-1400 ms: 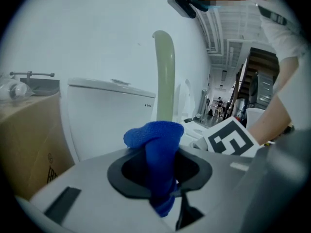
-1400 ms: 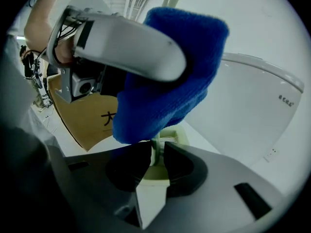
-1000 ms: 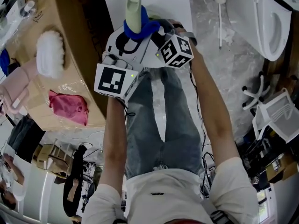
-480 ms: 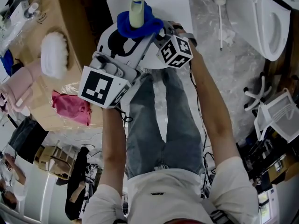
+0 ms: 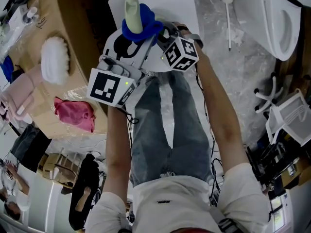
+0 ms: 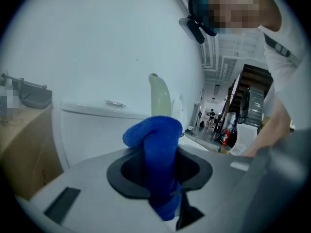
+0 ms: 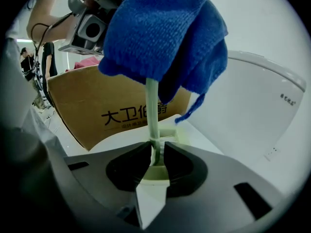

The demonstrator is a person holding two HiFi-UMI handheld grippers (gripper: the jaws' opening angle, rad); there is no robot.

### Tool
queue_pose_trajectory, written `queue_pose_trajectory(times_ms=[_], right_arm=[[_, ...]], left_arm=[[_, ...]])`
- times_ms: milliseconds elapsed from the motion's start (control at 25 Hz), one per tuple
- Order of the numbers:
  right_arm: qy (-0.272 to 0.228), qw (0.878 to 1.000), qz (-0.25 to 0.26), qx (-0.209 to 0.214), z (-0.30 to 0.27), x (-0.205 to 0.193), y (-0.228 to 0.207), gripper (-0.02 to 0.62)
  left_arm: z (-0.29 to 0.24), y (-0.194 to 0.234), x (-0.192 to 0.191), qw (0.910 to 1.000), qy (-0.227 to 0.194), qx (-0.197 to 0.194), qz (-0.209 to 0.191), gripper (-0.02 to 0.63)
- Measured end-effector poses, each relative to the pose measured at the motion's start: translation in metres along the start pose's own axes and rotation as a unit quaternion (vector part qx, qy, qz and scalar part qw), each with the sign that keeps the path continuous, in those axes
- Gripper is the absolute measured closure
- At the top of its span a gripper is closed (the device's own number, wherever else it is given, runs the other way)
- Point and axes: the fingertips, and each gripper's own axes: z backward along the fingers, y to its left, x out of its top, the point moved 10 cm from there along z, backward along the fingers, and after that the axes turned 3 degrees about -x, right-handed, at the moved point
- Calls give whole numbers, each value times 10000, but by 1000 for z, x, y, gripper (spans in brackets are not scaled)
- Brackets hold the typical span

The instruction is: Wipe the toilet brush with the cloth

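The toilet brush has a pale green handle (image 5: pixel 131 8) that stands up at the top of the head view. Its thin stem (image 7: pixel 152 115) runs down between the jaws of my right gripper (image 7: pixel 155 157), which is shut on it. A blue cloth (image 5: pixel 142 28) is wrapped round the handle just below its tip. My left gripper (image 6: pixel 158 178) is shut on this blue cloth (image 6: pixel 158 144), with the handle (image 6: pixel 159 96) rising behind it. In the right gripper view the cloth (image 7: pixel 165 33) bunches over the stem. Both grippers sit close together in front of the person.
A cardboard box (image 5: pixel 73 38) at the left carries a white fluffy pad (image 5: pixel 54 59) and a pink cloth (image 5: pixel 75 113). A white toilet (image 5: pixel 277 18) stands at the top right, with a white stick tool (image 5: pixel 228 13) on the marble floor beside it. A white tank (image 6: pixel 97 125) lies ahead.
My left gripper has risen a little with the blue cloth, and its marker cube has swung left. The handle now leans slightly further left. The right gripper has kept still.
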Motion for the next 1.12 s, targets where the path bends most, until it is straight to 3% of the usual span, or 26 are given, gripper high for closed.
queue_pose_trajectory(times_ms=[1120], right_arm=[[-167, 9998, 0, -54, 0, -4, 1, 517]], left_arm=[[-35, 26, -111, 9961, 755, 271, 363, 477]])
